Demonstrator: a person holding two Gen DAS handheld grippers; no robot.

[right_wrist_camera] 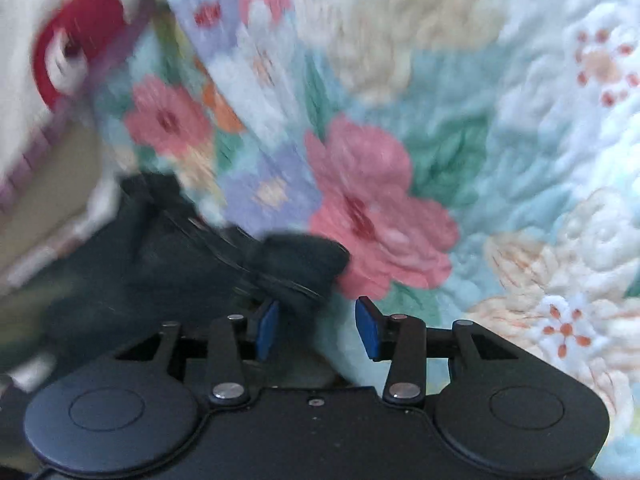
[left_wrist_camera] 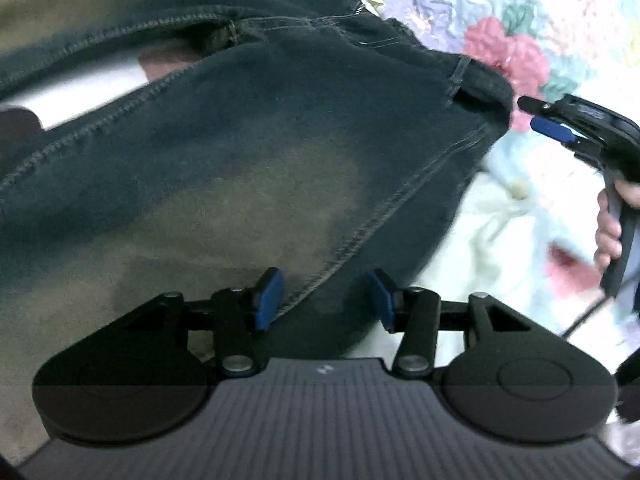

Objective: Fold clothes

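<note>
Left wrist view: dark jeans [left_wrist_camera: 224,152] are seen spread ahead of the left gripper [left_wrist_camera: 326,300], its jaws parted, a hem between the pads, ungripped.

Right wrist view: the right gripper [right_wrist_camera: 318,330] stands open, empty, jeans corner just ahead-left on the floral quilt [right_wrist_camera: 500,140]. Folding is judged partly done.

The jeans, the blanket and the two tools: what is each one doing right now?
Jeans: dark, rumpled, lying on the blanket, gripped by neither tool.
Blanket: flowery, spread out under the jeans.
Left tool: open, fingers either side of the jeans' seam.
Right tool: open, empty, beside the jeans' waistband corner.
</note>
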